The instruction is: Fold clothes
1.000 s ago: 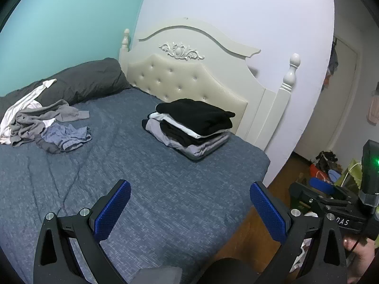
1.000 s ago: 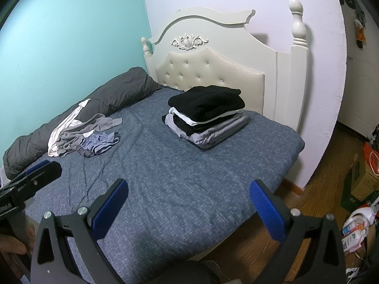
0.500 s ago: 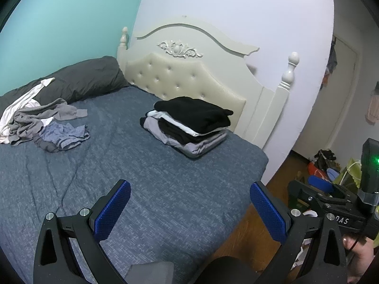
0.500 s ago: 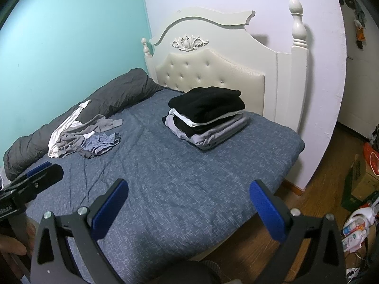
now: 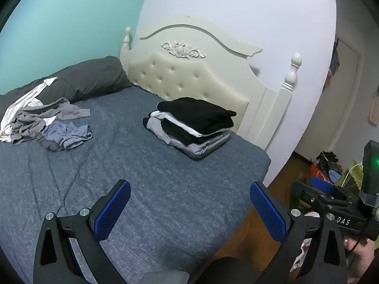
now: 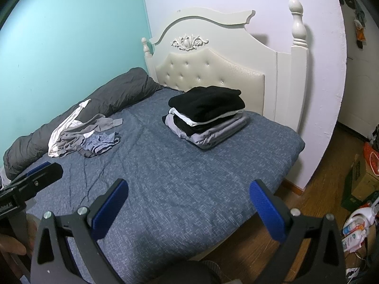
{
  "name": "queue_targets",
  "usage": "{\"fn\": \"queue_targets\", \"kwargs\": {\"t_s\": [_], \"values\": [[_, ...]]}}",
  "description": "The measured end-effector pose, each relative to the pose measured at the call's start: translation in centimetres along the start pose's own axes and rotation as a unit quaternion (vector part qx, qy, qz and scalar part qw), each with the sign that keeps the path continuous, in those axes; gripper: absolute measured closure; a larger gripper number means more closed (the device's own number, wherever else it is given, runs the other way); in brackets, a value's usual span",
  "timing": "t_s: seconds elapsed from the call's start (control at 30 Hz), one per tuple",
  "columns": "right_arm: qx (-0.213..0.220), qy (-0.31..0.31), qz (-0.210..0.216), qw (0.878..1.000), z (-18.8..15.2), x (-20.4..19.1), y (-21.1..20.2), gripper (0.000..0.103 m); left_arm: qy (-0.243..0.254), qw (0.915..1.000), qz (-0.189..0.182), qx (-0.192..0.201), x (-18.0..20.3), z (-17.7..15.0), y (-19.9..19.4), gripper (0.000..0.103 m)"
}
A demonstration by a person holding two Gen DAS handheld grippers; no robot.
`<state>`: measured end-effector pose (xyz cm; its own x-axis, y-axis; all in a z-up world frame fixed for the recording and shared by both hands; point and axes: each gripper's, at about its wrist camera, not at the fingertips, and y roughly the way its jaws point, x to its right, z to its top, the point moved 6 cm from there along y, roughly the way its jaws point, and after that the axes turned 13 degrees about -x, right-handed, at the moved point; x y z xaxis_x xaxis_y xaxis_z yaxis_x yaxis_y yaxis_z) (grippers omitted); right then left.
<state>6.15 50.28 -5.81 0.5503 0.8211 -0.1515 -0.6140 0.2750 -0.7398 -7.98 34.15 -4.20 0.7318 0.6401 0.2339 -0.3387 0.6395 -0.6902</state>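
Note:
A neat stack of folded clothes (image 5: 191,125) (image 6: 206,116), black on top and grey at the bottom, sits on the blue bed (image 5: 165,189) (image 6: 189,177) near the headboard. A loose heap of unfolded clothes (image 5: 45,125) (image 6: 83,137), grey, white and light blue, lies at the far left beside a dark grey duvet. My left gripper (image 5: 189,203) hovers open above the bed's near edge, holding nothing. Over the same edge my right gripper (image 6: 189,201) is open and empty too. Each gripper shows at the side of the other's view.
A cream tufted headboard (image 5: 189,80) (image 6: 213,71) stands against the white wall, and a rolled dark grey duvet (image 5: 78,80) (image 6: 118,92) lies along the teal wall. Wooden floor (image 6: 319,189) to the right holds boxes, bottles and clutter (image 6: 362,179) (image 5: 331,168).
The left wrist view has shifted slightly, so the bed and folded stack sit a little further left in it. Both grippers stay open and empty.

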Motion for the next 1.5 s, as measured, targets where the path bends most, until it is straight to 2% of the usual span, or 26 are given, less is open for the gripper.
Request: {"fn": "queue_targets", "kwargs": {"t_s": [1.5], "values": [[0.000, -0.002, 0.005, 1.000, 0.20, -0.15, 0.07, 0.000, -0.001, 0.9999, 0.013, -0.004, -0.27, -0.20, 0.04, 0.001]]}}
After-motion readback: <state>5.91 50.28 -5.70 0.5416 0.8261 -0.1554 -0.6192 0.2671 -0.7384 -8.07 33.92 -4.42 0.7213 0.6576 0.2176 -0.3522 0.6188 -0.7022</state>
